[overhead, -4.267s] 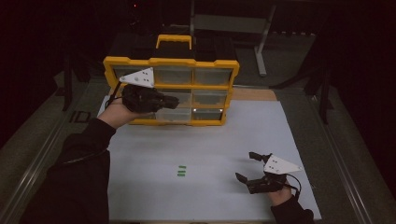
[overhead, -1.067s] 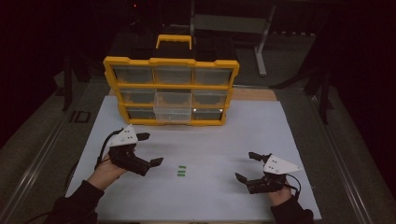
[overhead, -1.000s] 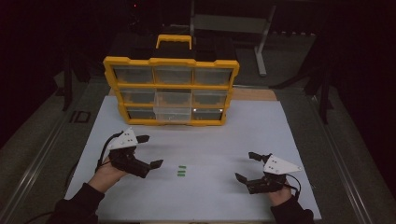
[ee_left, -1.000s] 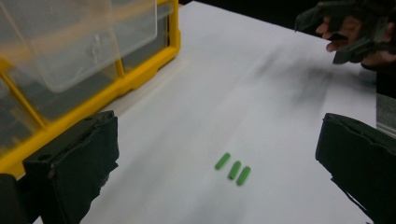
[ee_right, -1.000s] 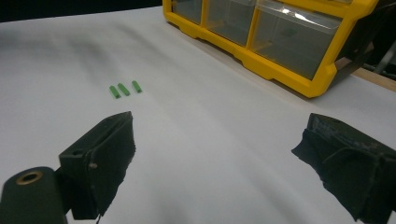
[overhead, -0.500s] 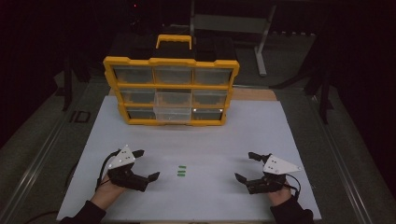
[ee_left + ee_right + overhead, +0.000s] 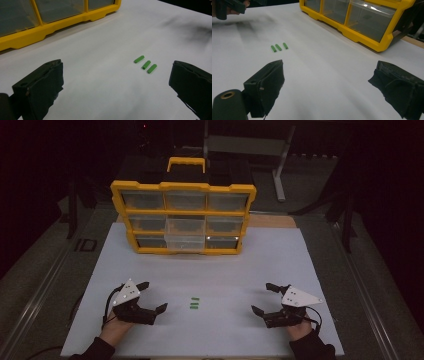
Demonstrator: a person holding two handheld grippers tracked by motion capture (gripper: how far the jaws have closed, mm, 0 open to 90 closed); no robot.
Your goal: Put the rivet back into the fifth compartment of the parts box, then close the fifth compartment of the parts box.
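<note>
Both tongs, left and right, are gaping wide, gripping nothing. The 3 green pegs are lying untouched (near the worktop's front edge), so picking is not yet starting; one drawer is sticking out of the yellow organizer.

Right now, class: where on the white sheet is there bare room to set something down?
Bare sheet lies between the yellow organizer and the green pieces, and along both side edges. It is tighter near the front, where the left hand-held gripper and right hand-held gripper flank the pieces.
</note>
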